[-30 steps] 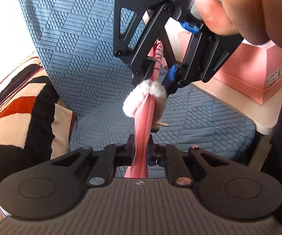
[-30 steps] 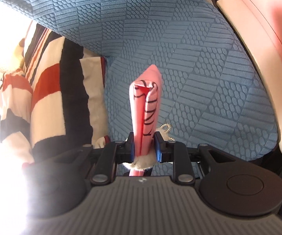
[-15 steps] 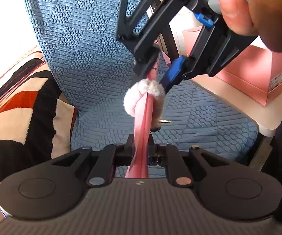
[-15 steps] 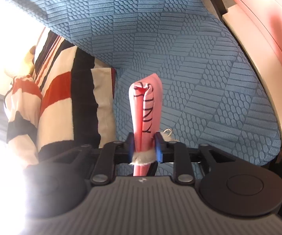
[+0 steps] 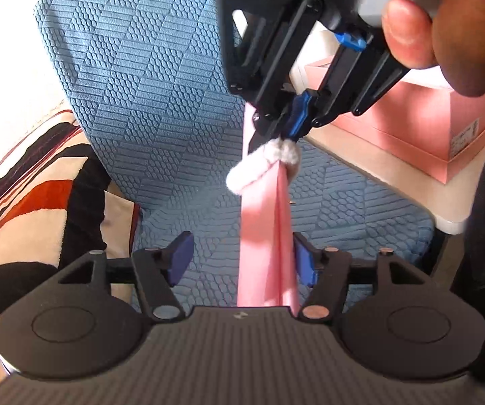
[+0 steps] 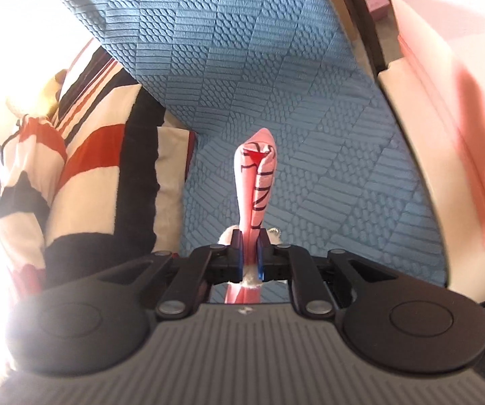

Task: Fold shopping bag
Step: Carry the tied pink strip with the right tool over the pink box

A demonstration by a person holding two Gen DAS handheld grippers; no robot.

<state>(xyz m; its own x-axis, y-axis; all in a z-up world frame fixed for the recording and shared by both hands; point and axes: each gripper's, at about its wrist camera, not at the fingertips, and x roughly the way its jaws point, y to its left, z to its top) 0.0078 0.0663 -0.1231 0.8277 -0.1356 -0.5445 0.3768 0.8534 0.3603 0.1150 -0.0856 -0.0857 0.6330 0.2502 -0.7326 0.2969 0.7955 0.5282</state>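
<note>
Jaws of the right gripper [image 6: 250,259] squeezed the pink shopping bag [image 6: 257,182], which pointed to 12 o'clock. The left gripper [image 5: 242,260] was wide open, and the bag brushed its 3 o'clock finger [image 5: 305,263].

Obstacles: striped cushion [image 5: 36,202] crowded the left; pink box [image 5: 421,125] on a pale table [image 5: 407,182] blocked the right; blue chair back [image 5: 141,67] closed the far side. Free room: the seat [image 5: 360,209] between them.
</note>
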